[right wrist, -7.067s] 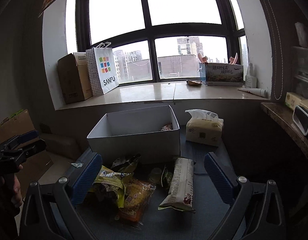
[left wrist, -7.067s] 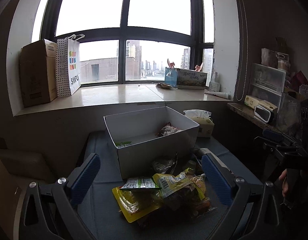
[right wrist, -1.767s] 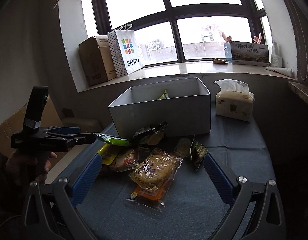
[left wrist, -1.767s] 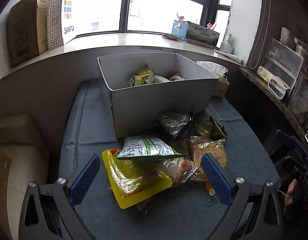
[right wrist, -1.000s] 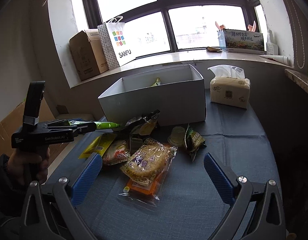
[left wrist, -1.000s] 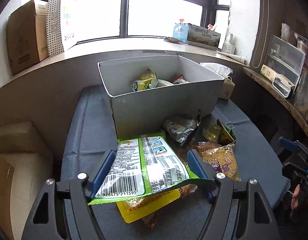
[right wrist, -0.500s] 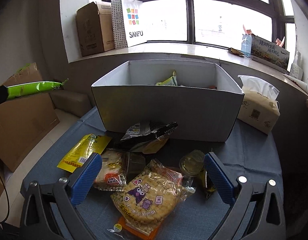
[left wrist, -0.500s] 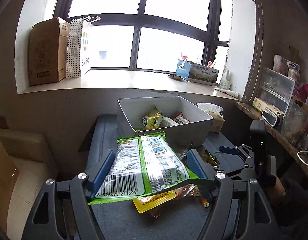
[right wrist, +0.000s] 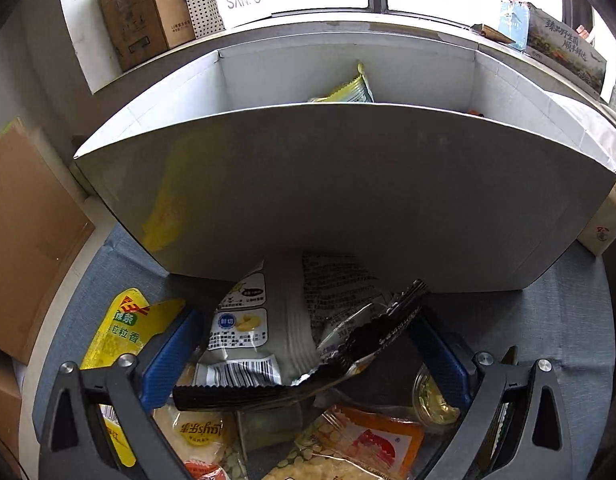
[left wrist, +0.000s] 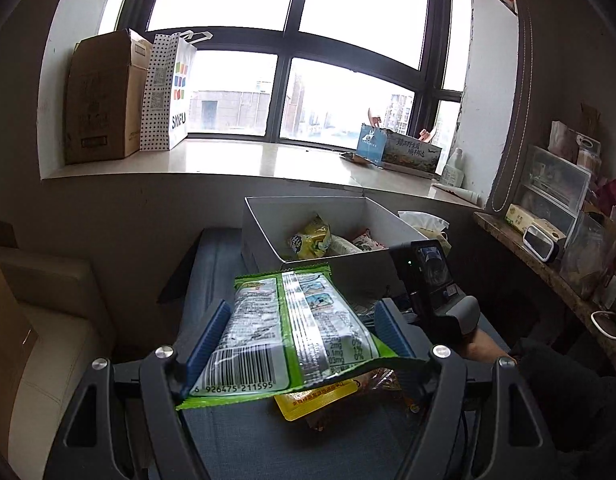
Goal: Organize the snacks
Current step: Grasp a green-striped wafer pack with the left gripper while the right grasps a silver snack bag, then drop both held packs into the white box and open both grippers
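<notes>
My left gripper is shut on a green snack packet and holds it up in the air, short of the white box. Several packets lie in the box, among them a yellow bag. My right gripper is low over the snack pile on the blue table, right in front of the box wall. Its blue pads sit on either side of a grey and black packet, and I cannot tell whether they press on it.
A yellow packet, an orange packet and a jelly cup lie around the right gripper. A tissue pack stands right of the box. A cardboard box and a paper bag stand on the windowsill.
My right gripper has dropped down and forward onto the grey and black packet by the box, and its jaws have narrowed. My left gripper has kept the green packet raised.
</notes>
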